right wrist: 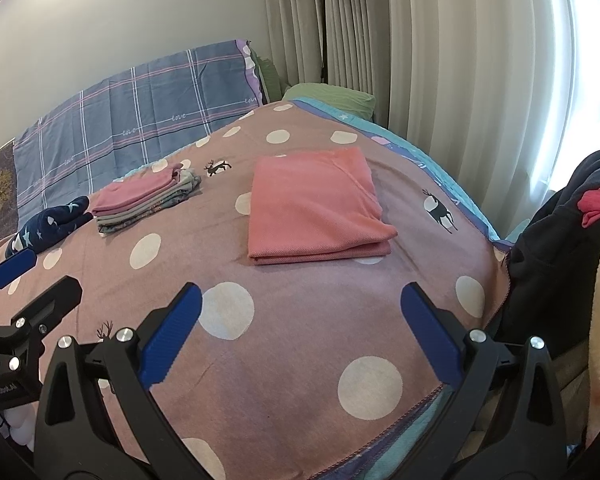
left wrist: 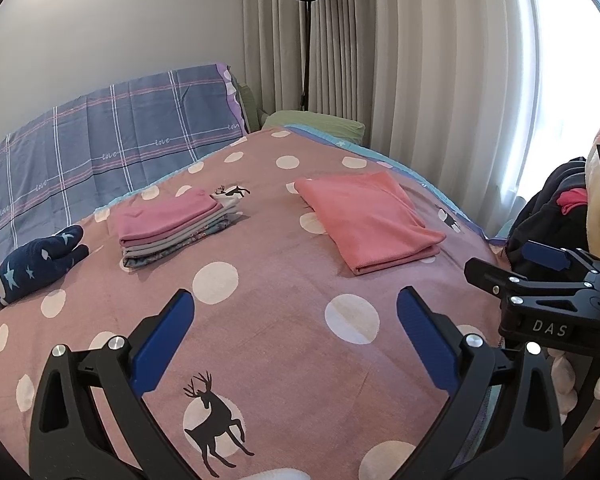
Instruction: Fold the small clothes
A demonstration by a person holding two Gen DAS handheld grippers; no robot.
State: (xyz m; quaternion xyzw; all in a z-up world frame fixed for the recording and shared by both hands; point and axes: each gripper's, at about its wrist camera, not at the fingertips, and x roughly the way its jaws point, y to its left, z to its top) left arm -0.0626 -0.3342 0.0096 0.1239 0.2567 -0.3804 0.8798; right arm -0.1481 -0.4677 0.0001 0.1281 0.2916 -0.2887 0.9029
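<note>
A folded salmon-pink cloth (left wrist: 370, 222) lies flat on the mauve polka-dot bedspread (left wrist: 268, 320); it also shows in the right wrist view (right wrist: 316, 208). A stack of folded small clothes (left wrist: 174, 228) with a pink one on top sits to its left, also in the right wrist view (right wrist: 144, 200). A rolled navy star-print garment (left wrist: 32, 266) lies at the far left. My left gripper (left wrist: 294, 312) is open and empty above the bedspread. My right gripper (right wrist: 300, 304) is open and empty, in front of the salmon cloth; it also shows at the right edge of the left wrist view (left wrist: 540, 272).
A blue plaid pillow (left wrist: 108, 140) leans on the wall behind the bed. A green pillow (left wrist: 316, 122) and a black floor lamp (left wrist: 306, 32) stand by the curtains. A pile of dark clothes (right wrist: 560, 240) sits at the bed's right edge.
</note>
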